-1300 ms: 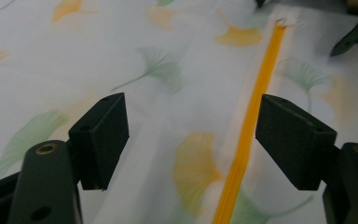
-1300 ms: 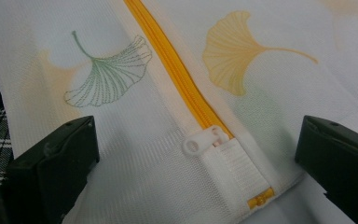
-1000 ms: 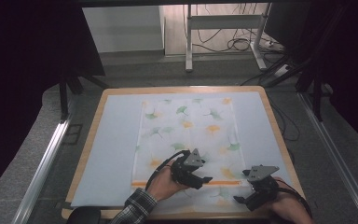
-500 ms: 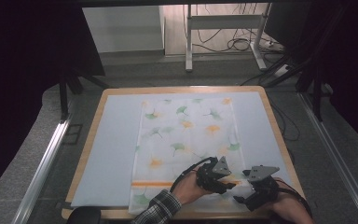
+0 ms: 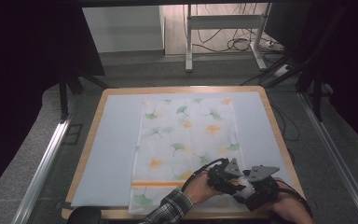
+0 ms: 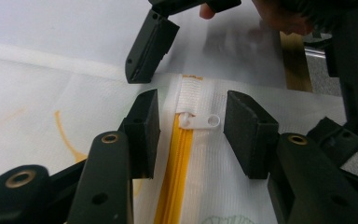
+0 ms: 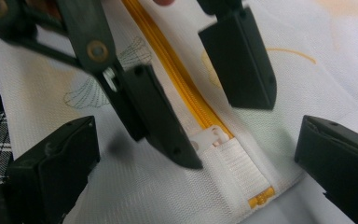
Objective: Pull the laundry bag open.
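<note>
Straddling zipper pull [image 6: 200, 121], left claw [image 6: 193, 123], mesh bag [image 5: 186, 140]

wooden-edged table [image 5: 266, 108], pale mat [image 5: 112, 149], floor cables [image 5: 233, 44]

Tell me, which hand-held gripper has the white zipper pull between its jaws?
The left hand-held gripper: the zipper pull lies between its open jaws. The right hand-held gripper straddles wider.

Room: wood-rimmed table [image 5: 266, 108] on grey floor [image 5: 135, 74], white wall panel [image 5: 121, 28] behind, metal frame legs [image 5: 189, 37], loose cables [image 5: 233, 44], dark surroundings.
</note>
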`<state>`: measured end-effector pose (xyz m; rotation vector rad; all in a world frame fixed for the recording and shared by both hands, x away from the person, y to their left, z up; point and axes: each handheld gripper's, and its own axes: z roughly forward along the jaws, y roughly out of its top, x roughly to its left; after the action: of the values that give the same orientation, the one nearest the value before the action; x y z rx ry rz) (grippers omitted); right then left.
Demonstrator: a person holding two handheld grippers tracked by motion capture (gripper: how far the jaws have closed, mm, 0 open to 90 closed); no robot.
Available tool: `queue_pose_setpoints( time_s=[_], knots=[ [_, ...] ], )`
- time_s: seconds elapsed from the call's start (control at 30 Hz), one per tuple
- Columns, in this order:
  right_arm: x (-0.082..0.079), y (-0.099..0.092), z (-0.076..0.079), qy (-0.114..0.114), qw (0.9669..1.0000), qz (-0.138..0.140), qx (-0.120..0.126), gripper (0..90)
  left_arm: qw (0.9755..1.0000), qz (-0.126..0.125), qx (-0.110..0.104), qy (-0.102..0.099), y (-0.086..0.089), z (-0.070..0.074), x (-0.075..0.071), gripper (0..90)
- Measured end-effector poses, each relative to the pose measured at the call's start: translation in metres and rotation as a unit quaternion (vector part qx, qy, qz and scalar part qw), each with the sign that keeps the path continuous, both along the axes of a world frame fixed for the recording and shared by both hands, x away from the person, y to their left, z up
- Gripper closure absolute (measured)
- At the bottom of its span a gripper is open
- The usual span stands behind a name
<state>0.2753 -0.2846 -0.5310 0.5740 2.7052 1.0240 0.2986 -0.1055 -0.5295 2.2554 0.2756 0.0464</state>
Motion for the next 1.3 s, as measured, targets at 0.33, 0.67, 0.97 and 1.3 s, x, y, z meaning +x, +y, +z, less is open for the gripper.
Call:
queue_pose_setpoints(
  time_s=[0.33,0.67,0.97,1.3],
  knots=[
    [0.000,0.000,0.000,0.001,1.0000,-0.001,0.000,0.0,0.9991,0.005,-0.007,0.041,-0.001,-0.001,0.010,64.1],
    [0.000,0.000,0.000,0.001,1.0000,-0.001,0.001,0.0,0.9983,0.006,-0.016,0.055,0.005,0.005,0.014,83.7],
    [0.000,0.000,0.000,0.001,1.0000,-0.002,0.002,0.1,0.9993,0.009,-0.002,0.037,0.007,0.007,0.014,90.0],
    [0.000,0.000,0.000,0.001,1.0000,-0.004,0.001,1.2,0.9997,0.008,0.007,0.021,0.011,0.011,0.011,90.0]
  ],
)
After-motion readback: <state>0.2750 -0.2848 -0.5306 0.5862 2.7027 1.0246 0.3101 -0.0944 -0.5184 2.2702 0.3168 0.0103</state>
